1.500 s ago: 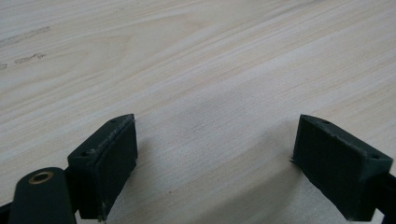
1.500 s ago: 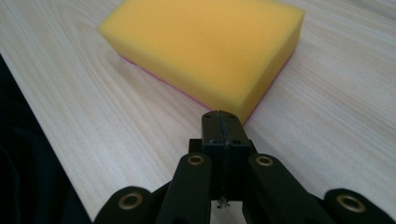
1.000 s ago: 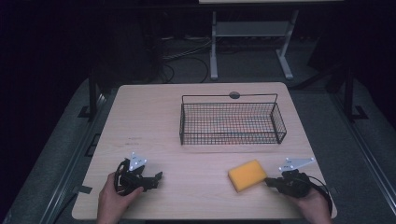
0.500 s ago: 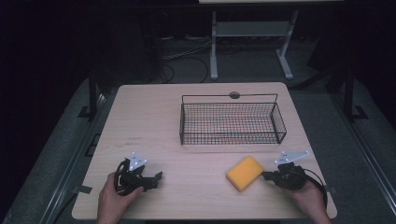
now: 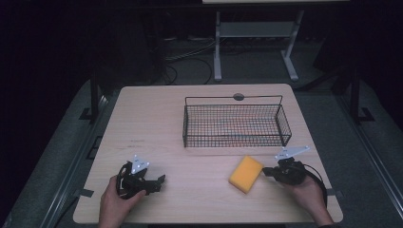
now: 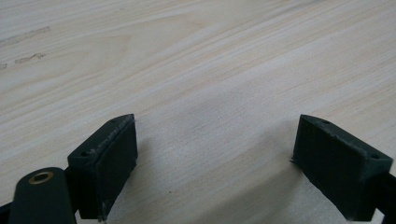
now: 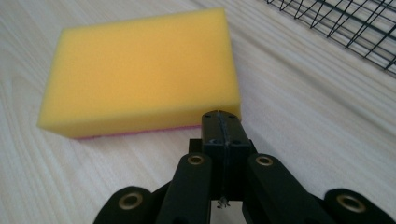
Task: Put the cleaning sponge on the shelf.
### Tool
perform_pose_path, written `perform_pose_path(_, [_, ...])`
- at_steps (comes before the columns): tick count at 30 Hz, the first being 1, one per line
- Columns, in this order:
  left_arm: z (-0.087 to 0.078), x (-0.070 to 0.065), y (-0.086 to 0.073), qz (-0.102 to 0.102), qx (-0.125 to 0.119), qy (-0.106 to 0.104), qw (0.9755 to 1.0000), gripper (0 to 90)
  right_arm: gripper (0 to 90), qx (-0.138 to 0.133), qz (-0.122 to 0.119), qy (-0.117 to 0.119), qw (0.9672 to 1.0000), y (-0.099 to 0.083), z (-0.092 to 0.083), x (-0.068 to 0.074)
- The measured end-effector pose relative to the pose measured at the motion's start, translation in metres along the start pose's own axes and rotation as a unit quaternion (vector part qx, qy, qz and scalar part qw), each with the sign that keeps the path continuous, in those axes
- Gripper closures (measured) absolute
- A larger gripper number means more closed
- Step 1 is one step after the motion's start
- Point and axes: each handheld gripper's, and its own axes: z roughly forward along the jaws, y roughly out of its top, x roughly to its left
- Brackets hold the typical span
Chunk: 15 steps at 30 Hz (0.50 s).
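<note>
Just ahead of the right gripper [image 7: 222, 122], whose jaws were pressed together on nothing, lay the yellow rectangular foam sponge [image 7: 140, 70], flat on the pale wooden table [image 7: 303, 93]; over the last second gripper and sponge had slid nearer the black wire basket [image 5: 236, 124]. A closed-jaw push, apparently. The left gripper [image 6: 212, 163] rested wide open and empty, well apart.
</note>
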Motion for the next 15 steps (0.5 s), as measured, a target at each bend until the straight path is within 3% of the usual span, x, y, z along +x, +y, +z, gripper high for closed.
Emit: perform_pose_path(15, [0.0, 0.0, 0.0, 0.0, 0.0, -0.001, 1.0, 12.8, 89.9, 0.002, -0.008, -0.002, 1.0, 0.021, 0.015, -0.005])
